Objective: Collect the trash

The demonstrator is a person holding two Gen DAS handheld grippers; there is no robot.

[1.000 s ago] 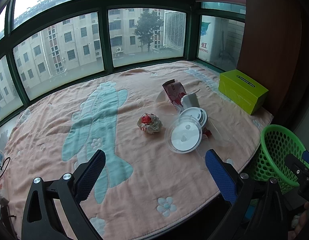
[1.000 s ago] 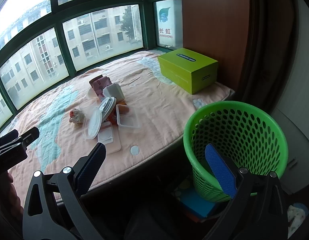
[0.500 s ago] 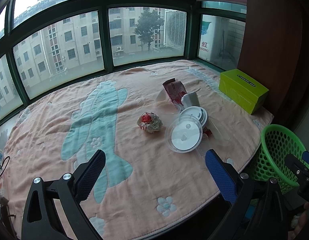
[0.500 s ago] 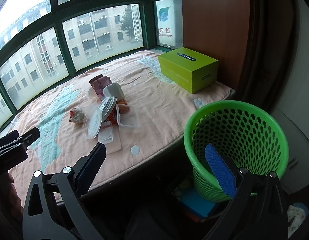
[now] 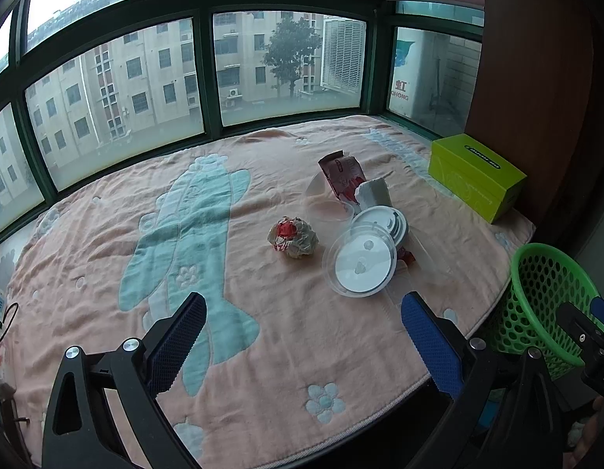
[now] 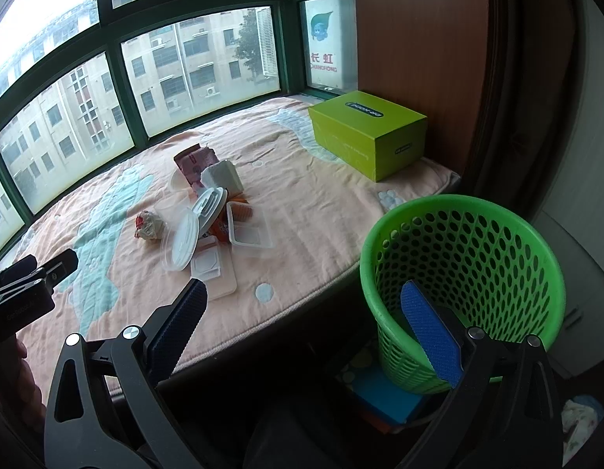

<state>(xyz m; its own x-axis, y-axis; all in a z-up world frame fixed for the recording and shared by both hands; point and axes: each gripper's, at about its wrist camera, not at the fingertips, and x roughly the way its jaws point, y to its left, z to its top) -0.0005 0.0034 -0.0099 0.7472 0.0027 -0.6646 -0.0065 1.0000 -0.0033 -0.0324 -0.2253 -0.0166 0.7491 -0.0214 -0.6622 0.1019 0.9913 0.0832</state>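
A pile of trash lies on the pink blanket (image 5: 263,312): a crumpled paper ball (image 5: 293,236), round clear plastic lids (image 5: 362,264), a red wrapper (image 5: 343,174) and a white carton (image 5: 374,193). In the right wrist view the pile also shows clear rectangular trays (image 6: 249,228). A green mesh bin (image 6: 464,273) stands on the floor off the blanket's right edge. My left gripper (image 5: 302,336) is open and empty, above the blanket's near part. My right gripper (image 6: 302,328) is open and empty, beside the bin.
A lime-green box (image 5: 476,176) sits at the blanket's far right by a brown wall panel (image 6: 419,39). Windows with green frames (image 5: 208,74) ring the far side. A blue object (image 6: 388,394) lies on the floor under the bin.
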